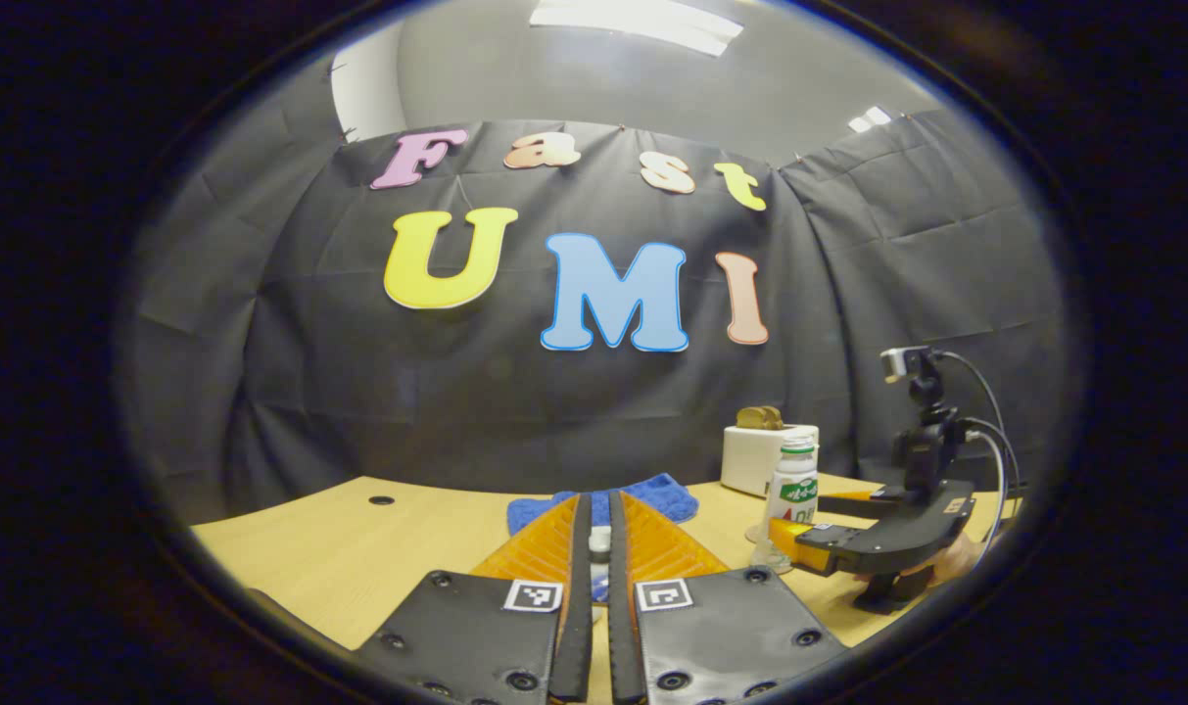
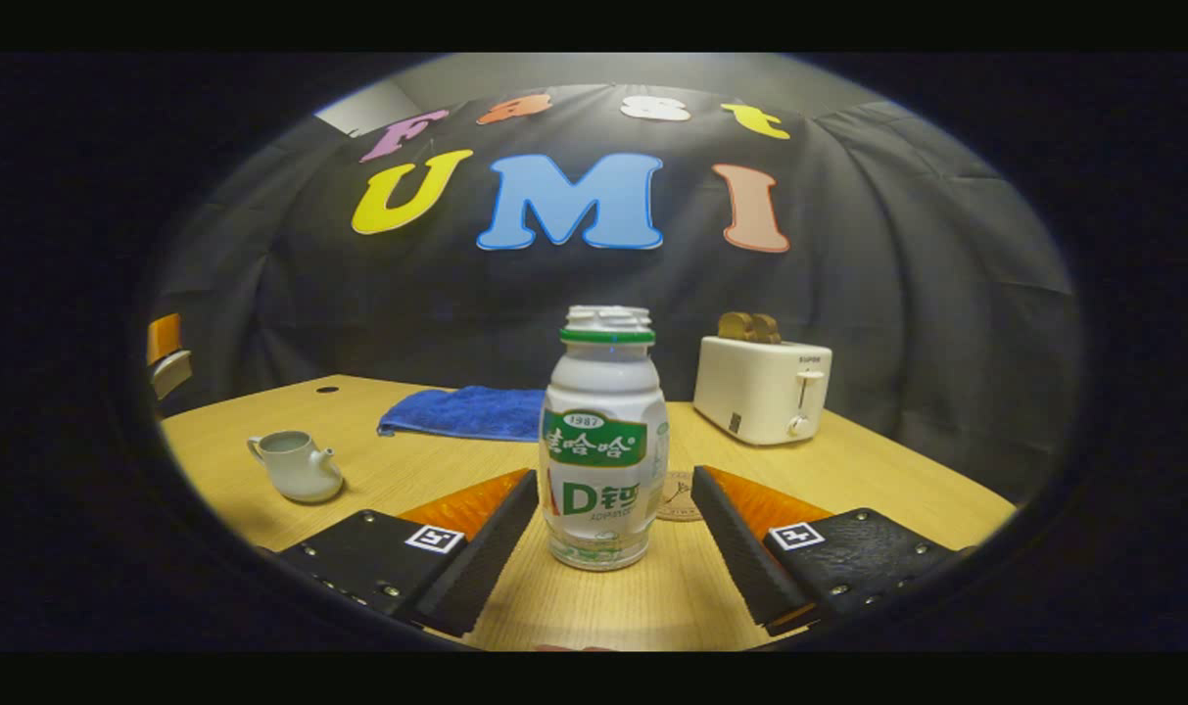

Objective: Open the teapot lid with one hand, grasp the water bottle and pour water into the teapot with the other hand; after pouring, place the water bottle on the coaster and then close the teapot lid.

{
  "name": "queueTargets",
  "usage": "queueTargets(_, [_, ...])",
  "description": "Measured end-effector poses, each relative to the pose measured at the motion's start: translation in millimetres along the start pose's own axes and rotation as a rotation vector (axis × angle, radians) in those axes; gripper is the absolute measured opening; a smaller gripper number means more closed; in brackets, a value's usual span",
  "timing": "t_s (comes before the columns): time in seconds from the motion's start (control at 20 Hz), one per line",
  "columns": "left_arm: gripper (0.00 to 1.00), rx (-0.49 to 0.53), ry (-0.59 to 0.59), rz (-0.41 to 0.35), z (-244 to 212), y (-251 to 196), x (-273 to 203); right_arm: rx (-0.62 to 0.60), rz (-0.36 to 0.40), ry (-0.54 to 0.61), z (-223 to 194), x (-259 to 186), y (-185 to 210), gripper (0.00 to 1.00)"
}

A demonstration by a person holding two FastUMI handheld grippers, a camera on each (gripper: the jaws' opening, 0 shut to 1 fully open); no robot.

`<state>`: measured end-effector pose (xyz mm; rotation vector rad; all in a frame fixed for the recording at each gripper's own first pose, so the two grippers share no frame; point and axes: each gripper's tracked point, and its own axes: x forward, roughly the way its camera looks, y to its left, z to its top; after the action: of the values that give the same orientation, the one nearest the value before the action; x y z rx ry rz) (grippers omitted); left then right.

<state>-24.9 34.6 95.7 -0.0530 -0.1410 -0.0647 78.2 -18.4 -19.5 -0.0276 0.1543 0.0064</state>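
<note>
Bottle upright between the right fingers
We saw the water bottle (image 2: 604, 441) centred between spread right gripper (image 2: 613, 548) fingers, untouched; the left gripper (image 1: 599, 543) pinched a small white piece.

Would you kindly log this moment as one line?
left gripper: shut on lid | teapot: open | right gripper: open, flanking water bottle | water bottle: upright on table, by coaster | pour: pending
</note>
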Motion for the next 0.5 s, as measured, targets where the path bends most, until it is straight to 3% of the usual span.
queueTargets(0.3, [0.13, -0.035, -0.026, 0.01, 13, 11, -11, -0.012, -0.056, 0.007, 5, 23, -8, 0.97])
queueTargets(0.4, [0.17, -0.043, -0.025, 0.01, 14, 13, -13, -0.002, -0.083, 0.012, 6, 29, -9, 0.97])
queueTargets(0.5, [0.13, -0.042, -0.031, 0.014, 17, 15, -13, -0.008, -0.115, 0.014, 8, 34, -11, 0.97])
